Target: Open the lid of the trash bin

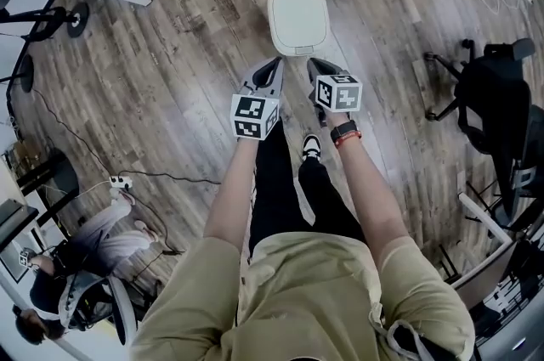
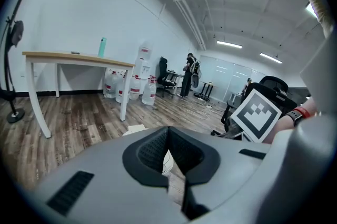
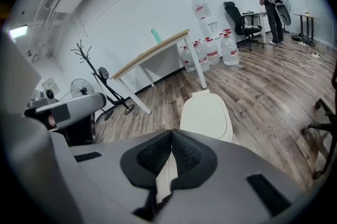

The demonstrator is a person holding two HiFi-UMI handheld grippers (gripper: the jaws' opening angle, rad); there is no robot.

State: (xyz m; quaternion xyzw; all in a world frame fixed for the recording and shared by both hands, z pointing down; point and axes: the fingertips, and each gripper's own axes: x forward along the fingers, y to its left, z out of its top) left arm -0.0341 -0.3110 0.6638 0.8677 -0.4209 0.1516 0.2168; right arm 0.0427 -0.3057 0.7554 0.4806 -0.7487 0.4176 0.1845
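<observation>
The trash bin (image 1: 297, 15) stands on the wood floor just ahead of me, its cream-white lid down flat. The lid (image 3: 206, 115) fills the middle of the right gripper view; only a sliver of the bin (image 2: 135, 130) peeks over the left gripper's body. My left gripper (image 1: 276, 63) hovers just short of the bin's near edge, jaws shut with nothing between them. My right gripper (image 1: 312, 63) hangs beside it, also shut and empty. Neither touches the bin. Jaw tips meet in both gripper views: left gripper (image 2: 168, 131), right gripper (image 3: 171, 134).
A black office chair (image 1: 493, 92) stands at right, a wooden table (image 3: 158, 51) with water bottles (image 3: 216, 46) behind the bin, a coat rack (image 3: 89, 67) and fan base (image 1: 72, 18) at left. A power strip with cable (image 1: 121, 181) lies on the floor. A seated person (image 1: 93, 262) is lower left.
</observation>
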